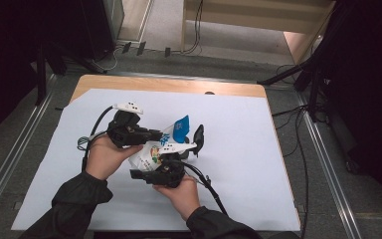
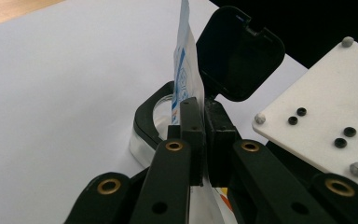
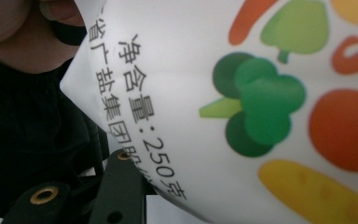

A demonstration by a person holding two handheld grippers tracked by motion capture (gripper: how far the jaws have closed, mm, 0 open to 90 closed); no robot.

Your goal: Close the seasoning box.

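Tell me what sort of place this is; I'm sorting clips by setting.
Probably a lab or recording room, not a kitchen: a wooden table covered with white paper, loose cables on grey carpet, and dark equipment stands around it.

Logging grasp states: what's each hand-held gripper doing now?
Left hand-held gripper: closed on the bag.
Right hand-held gripper: against the bag, open or closed cannot be told.
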